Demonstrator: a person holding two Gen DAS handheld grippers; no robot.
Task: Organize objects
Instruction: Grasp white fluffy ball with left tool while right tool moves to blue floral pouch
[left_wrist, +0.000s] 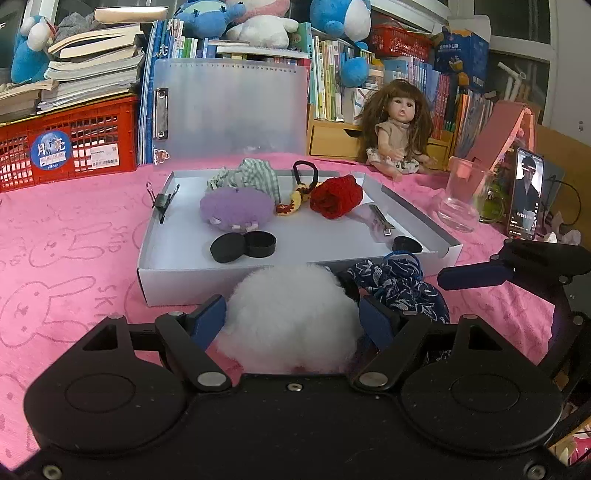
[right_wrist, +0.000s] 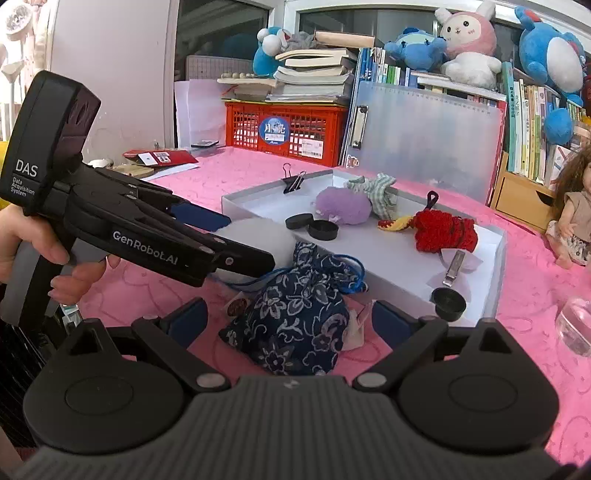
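A white fluffy pompom (left_wrist: 291, 317) lies on the pink cloth just in front of the white tray (left_wrist: 166, 284). My left gripper (left_wrist: 293, 317) straddles it with the blue pads against its sides; it also shows in the right wrist view (right_wrist: 258, 229). A navy floral pouch (right_wrist: 295, 325) lies beside the pompom, between the spread fingers of my open right gripper (right_wrist: 290, 321), not gripped. The pouch also shows in the left wrist view (left_wrist: 399, 288). The tray holds a purple plush (left_wrist: 234, 208), a red knit piece (left_wrist: 336, 197), black lids (left_wrist: 243, 245), a hair clip (left_wrist: 380, 221) and a binder clip (left_wrist: 162, 201).
A doll (left_wrist: 397, 129) sits at the back right. A glass cup (left_wrist: 460, 194) and a phone (left_wrist: 526, 192) stand right of the tray. A red crate (left_wrist: 70, 144), a translucent folder (left_wrist: 232, 107), books and plush toys line the back.
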